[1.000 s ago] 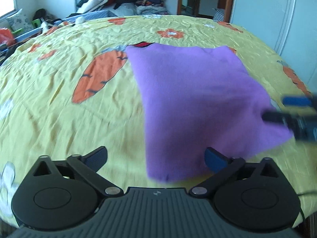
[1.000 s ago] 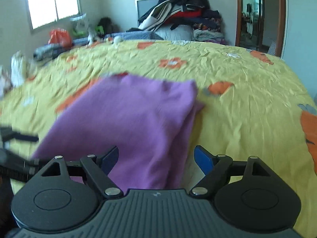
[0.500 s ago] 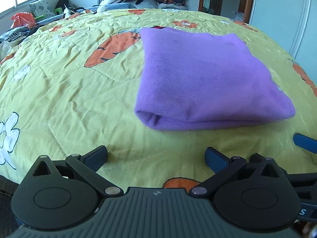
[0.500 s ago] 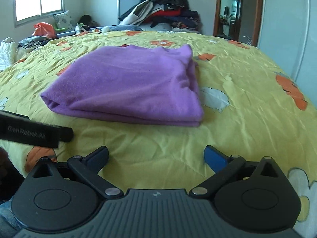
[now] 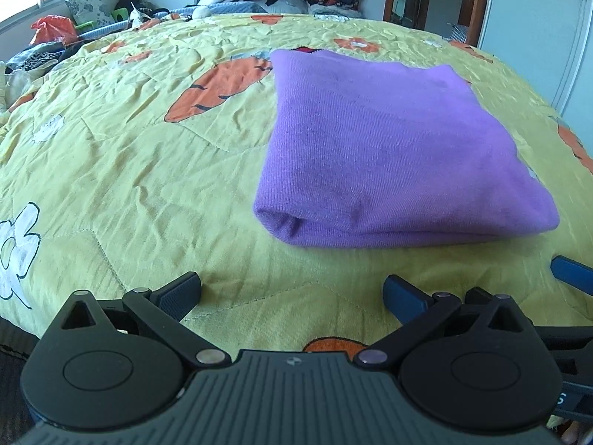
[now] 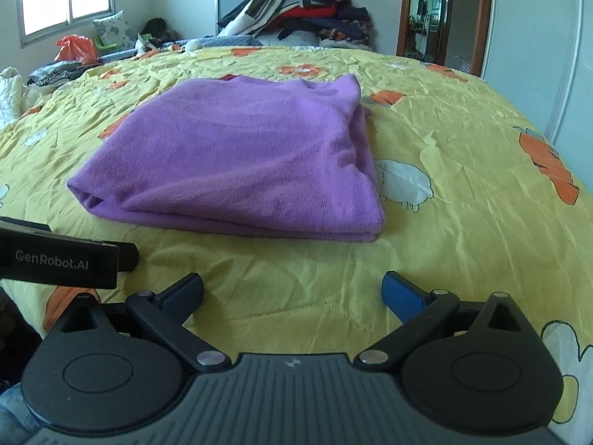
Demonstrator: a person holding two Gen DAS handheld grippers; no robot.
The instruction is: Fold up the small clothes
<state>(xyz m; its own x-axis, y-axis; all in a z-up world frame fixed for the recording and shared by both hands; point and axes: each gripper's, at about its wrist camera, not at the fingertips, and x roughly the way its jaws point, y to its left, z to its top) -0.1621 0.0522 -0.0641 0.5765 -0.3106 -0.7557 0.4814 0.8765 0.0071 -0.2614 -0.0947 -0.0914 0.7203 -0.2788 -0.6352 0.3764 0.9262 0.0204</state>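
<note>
Yellow bedspread (image 5: 122,170) carries the purple garment (image 5: 381,152), folded into a neat rectangle near the middle. My left tool (image 5: 292,293) and right tool (image 6: 292,291) hover short of it, wide apart and empty; I judge this fold finished, so next comes setting it aside.

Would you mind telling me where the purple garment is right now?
The folded purple garment lies on the yellow carrot-print bedspread, ahead of both open grippers, right of centre in the left wrist view, beside an orange carrot print.

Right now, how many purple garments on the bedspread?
1. The folded purple garment lies on the yellow bedspread, ahead of both open grippers, left gripper and right gripper. The far clothes pile could hide more.
</note>
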